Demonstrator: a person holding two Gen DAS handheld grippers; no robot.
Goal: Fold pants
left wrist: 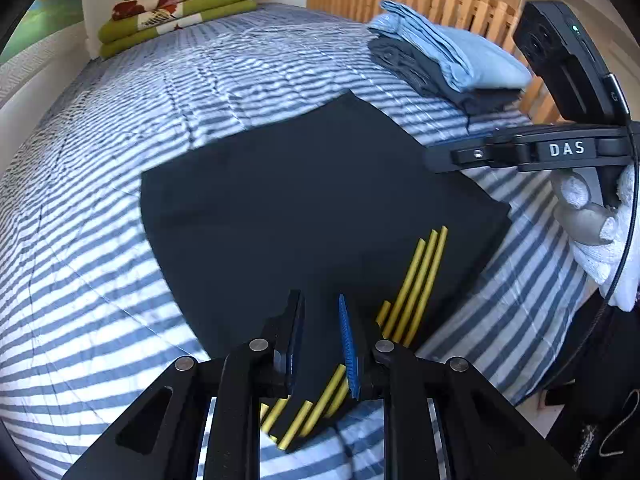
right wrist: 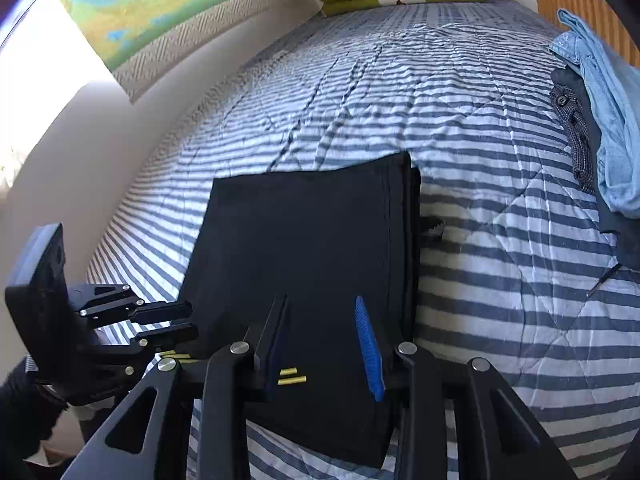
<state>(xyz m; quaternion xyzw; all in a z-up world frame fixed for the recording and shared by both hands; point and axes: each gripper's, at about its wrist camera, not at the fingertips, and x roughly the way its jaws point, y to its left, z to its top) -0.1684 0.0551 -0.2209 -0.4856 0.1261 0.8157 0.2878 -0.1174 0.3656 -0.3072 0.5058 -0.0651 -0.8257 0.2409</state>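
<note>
The black pants [right wrist: 304,248] lie folded flat on the striped bed [right wrist: 500,280], long axis running away from both claws; each hangs above the near hem, left claw [left wrist: 320,336] and right claw [right wrist: 324,344] slightly parted, pinching nothing

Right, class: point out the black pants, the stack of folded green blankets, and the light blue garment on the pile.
Black pants [right wrist: 312,240], right wrist view, on the flat folded top layer.
Folded green blankets [left wrist: 176,16], left wrist view, on the stack's front edge.
Light blue garment [left wrist: 460,52], left wrist view, on its top fold.
</note>
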